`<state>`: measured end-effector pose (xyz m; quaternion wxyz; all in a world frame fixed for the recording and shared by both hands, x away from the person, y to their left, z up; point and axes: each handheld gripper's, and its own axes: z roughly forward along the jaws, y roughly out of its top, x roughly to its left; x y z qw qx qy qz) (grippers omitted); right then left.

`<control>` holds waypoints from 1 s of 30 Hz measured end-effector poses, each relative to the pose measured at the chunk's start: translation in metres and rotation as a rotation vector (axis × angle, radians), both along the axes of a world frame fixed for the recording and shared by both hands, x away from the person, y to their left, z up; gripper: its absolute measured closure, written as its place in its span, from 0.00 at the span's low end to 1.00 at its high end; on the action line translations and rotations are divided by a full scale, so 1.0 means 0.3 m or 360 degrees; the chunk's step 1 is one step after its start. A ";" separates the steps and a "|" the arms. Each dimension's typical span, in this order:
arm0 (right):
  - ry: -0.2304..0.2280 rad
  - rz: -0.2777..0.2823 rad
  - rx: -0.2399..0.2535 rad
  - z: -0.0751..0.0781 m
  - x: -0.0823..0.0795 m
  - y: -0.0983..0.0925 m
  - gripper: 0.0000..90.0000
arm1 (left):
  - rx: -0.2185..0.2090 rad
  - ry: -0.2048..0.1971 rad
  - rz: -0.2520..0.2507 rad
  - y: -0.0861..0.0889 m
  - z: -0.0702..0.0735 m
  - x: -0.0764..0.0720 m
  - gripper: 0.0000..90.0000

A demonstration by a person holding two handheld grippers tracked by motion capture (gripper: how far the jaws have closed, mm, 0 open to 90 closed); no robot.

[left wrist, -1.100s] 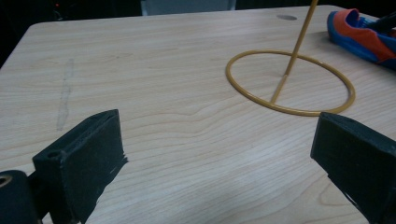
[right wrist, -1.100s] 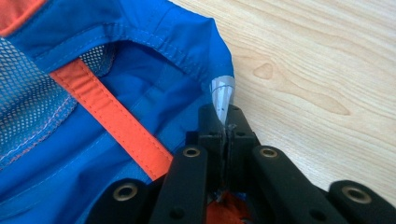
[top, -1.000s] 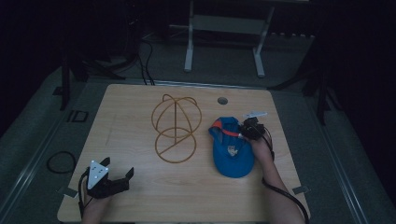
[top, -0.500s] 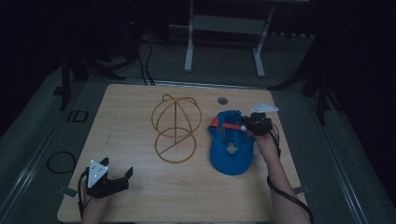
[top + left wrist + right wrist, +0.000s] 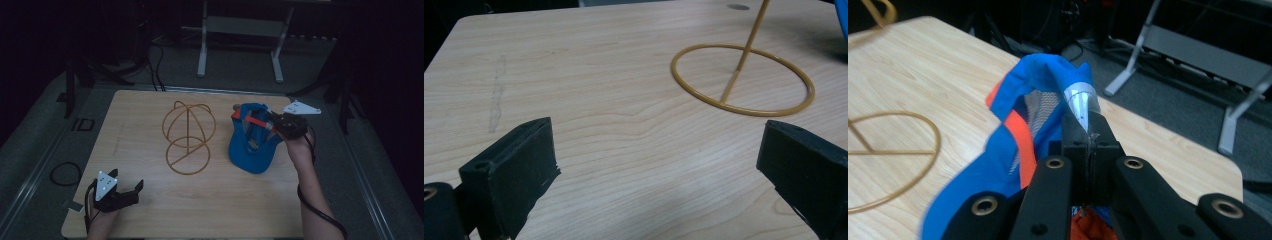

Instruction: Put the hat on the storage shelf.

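Right gripper view looks straight down the right gripper [image 5: 1091, 131], and its two black jaws are pressed tight together. They pinch the edge of a blue cap [image 5: 998, 165], at a spot where a shiny silver tag [image 5: 1080, 100] sticks out past the tips. The cap has an orange band [image 5: 1020, 142] and some white mesh inside. It hangs down from the jaws, soft and a bit folded.

From the high view, the right gripper [image 5: 274, 122] is up over the right side of the wooden table [image 5: 140, 150], held in the person's right hand [image 5: 299, 146]. The blue cap [image 5: 252, 145] dangles under it with its open side facing us, and its low end is close to the table top. I cannot tell if it touches the wood.

Just left of the cap stands a gold wire stand [image 5: 188, 137], with a flat ring at the bottom and loops on top. The cap is near it but apart.

Far off, at the near left corner, the left gripper [image 5: 132, 190] rests low by the table. Its jaws are spread wide with nothing between them but bare wood.
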<state>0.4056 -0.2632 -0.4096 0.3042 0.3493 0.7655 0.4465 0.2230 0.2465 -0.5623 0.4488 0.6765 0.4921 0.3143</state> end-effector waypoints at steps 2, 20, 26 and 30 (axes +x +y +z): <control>-0.0028 0.0014 -0.0004 0.021 -0.018 -0.005 0.99 | -0.0004 0.0001 -0.0018 -0.006 0.010 -0.002 0.03; -0.0144 0.0086 0.0001 0.148 -0.154 -0.049 0.99 | -0.0107 -0.0205 -0.0246 -0.035 0.398 -0.038 0.03; -0.0164 0.0086 0.0057 0.175 -0.177 -0.058 0.99 | -0.0075 -0.0264 -0.0307 -0.063 0.516 -0.018 0.03; -0.0173 0.0098 0.0063 0.188 -0.187 -0.058 0.99 | -0.0023 -0.0298 -0.0344 -0.095 0.587 0.009 0.03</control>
